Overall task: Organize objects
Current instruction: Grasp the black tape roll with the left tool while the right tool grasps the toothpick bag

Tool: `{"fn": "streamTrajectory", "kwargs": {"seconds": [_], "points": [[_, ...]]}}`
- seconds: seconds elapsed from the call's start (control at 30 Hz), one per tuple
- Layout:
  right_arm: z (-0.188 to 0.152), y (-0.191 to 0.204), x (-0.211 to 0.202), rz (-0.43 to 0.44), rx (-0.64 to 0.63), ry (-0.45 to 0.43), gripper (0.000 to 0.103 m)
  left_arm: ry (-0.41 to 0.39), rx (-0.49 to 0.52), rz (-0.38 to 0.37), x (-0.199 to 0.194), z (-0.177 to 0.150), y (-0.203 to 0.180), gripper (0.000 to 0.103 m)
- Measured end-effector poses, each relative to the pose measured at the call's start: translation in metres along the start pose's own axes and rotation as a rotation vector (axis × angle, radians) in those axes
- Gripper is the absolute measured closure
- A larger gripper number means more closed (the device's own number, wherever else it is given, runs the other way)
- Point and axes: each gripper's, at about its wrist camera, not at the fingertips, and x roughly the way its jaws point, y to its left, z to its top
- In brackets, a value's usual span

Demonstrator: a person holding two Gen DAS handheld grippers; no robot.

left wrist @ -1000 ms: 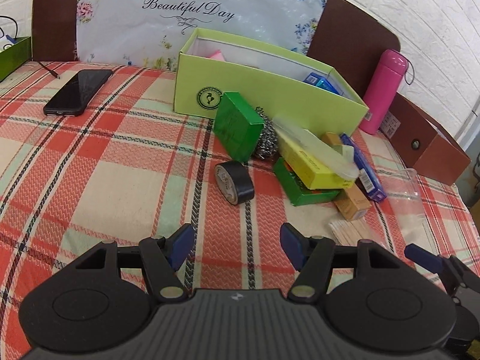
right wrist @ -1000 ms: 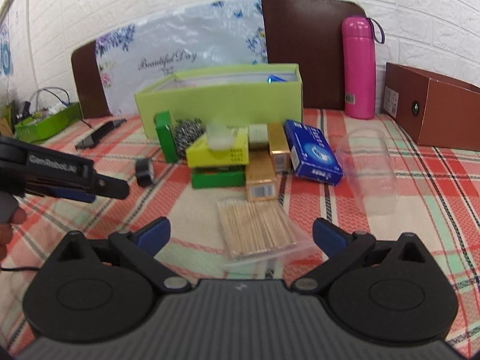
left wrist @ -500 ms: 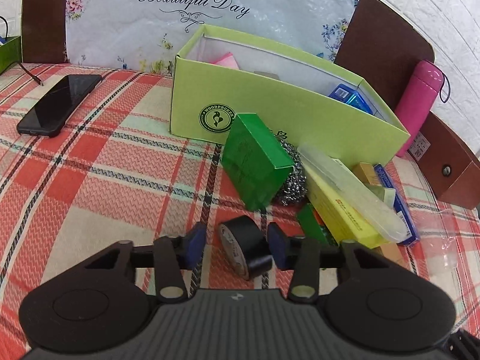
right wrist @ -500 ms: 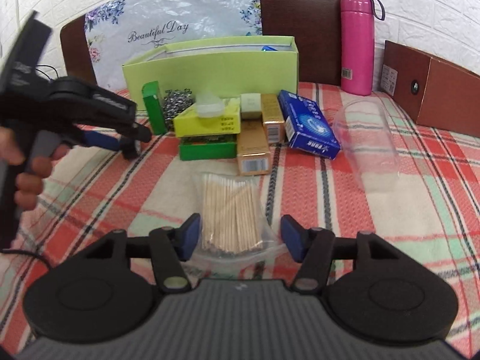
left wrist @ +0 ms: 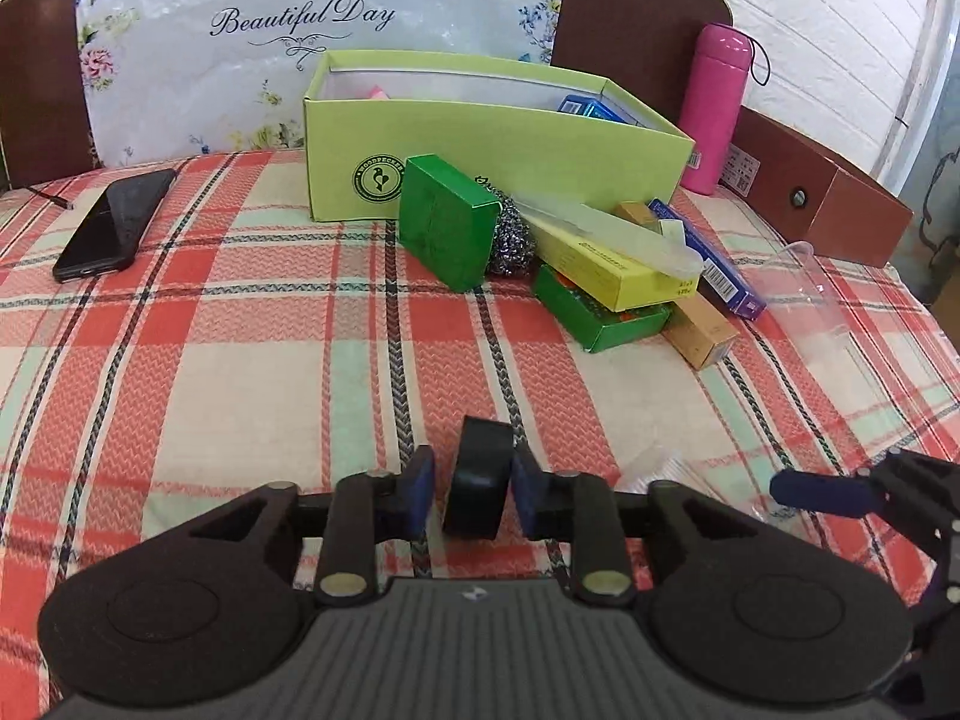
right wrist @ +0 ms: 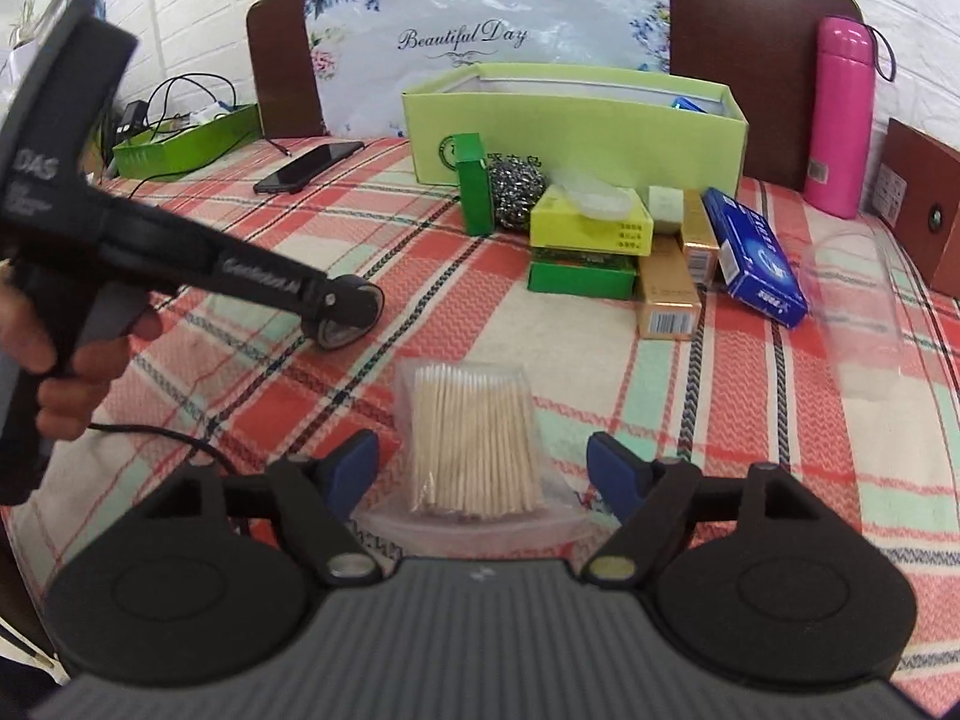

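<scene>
A black tape roll [left wrist: 480,480] stands on edge between the pads of my left gripper [left wrist: 472,480], well in front of the pile. The jaws are closing and have the roll pinched. The right wrist view shows the same roll [right wrist: 351,312] at the left gripper's tip [right wrist: 336,300], held by a hand. My right gripper [right wrist: 483,465] straddles a clear bag of toothpicks [right wrist: 474,438] on the cloth. Its jaws are opening, and neither of its fingers [right wrist: 354,462] touches the bag. The open lime-green box [left wrist: 498,144] stands at the back with a few items inside.
A pile lies before the box: a green box [left wrist: 447,222], a steel scourer [left wrist: 513,240], yellow, tan and blue [right wrist: 753,258] boxes. A phone [left wrist: 114,222] lies at the left. A pink bottle [left wrist: 717,108], a brown box [left wrist: 822,204] and a clear container [right wrist: 858,312] are at the right.
The left gripper went forward, closed around the tape roll and drew it back away from the pile. The right jaws narrowed around the toothpick bag, then widened again.
</scene>
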Motion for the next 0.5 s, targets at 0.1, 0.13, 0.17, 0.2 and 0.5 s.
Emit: {"fn": "streamTrajectory", "kwargs": {"seconds": [0.1, 0.13, 0.17, 0.2, 0.5], "points": [[0.002, -0.001, 0.004, 0.018, -0.022, 0.008, 0.027, 0.013, -0.032, -0.006, 0.004, 0.000, 0.006, 0.070], [0.002, -0.001, 0.005, 0.025, -0.026, 0.014, 0.027, 0.015, -0.028, -0.009, 0.005, 0.000, 0.005, 0.070], [0.001, -0.002, 0.006, 0.029, -0.028, 0.019, 0.027, 0.015, -0.023, -0.014, 0.004, 0.000, 0.005, 0.070], [0.001, -0.002, 0.007, 0.028, -0.026, 0.027, 0.028, 0.016, -0.020, -0.019, 0.004, 0.001, 0.004, 0.070], [0.000, -0.005, 0.012, 0.021, -0.019, 0.045, 0.043, 0.011, -0.013, -0.031, 0.010, 0.004, 0.001, 0.070]]}}
